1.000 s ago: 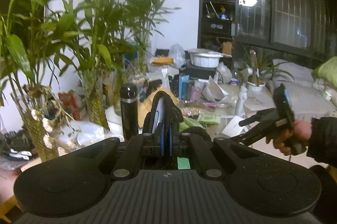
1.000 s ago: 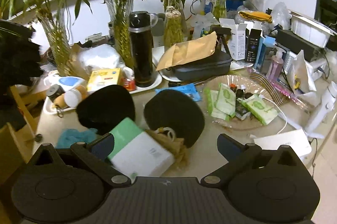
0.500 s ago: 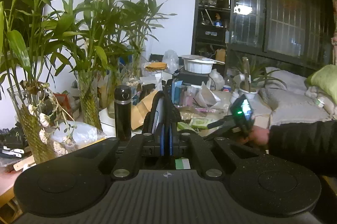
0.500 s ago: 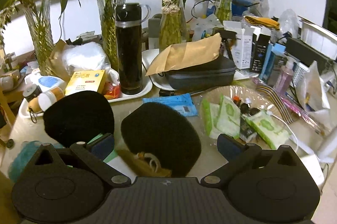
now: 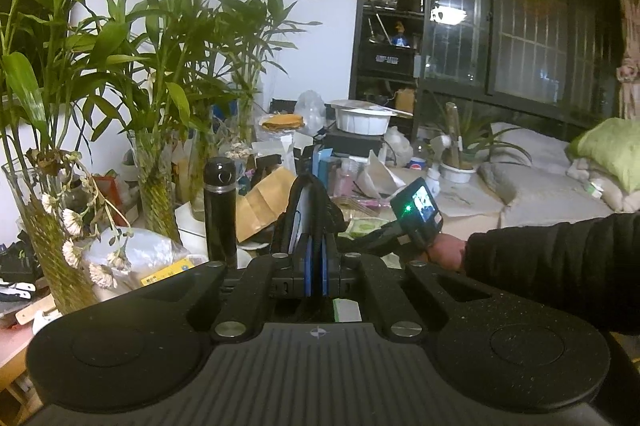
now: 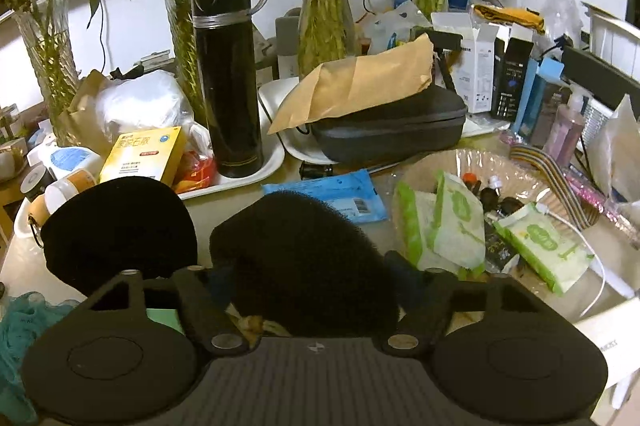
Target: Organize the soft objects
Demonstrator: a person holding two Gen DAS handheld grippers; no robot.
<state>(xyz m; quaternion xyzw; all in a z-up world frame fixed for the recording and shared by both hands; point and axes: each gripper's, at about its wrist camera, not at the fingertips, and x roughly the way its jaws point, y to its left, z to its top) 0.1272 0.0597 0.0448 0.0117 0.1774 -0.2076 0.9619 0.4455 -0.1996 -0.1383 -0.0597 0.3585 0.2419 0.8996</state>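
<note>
Right claw (image 6: 310, 272) is low over the table (image 6: 224, 210), its jaws closing with a black sponge (image 6: 296, 238) between them. The pads sit at the sponge's two flanks, but we cannot tell whether they press on it yet.

We judge this to be the grasp step on one soft piece, with the lift not yet begun. Next we need a gentle finish to the squeeze, since foam like this will likely give before it holds. Then comes a straight lift, clear of the second pad (image 6: 120, 226) just to the left.

Lying flat near the table's front edge, the sponge is a broad oval. Its long axis seems to run from far left to near right, slanted across the line of the fingers. So the pinch falls roughly across its shorter width, which suits us.

Farther out stand a flask (image 6: 228, 78) on a tray, and wipes (image 6: 452, 226) in a dish to the right. A teal cloth (image 6: 20, 326) lies at the near left.

Left claw (image 5: 316, 258) is pressed together on a thin black piece (image 5: 308, 202), held upright and edge-on above the clutter.
</note>
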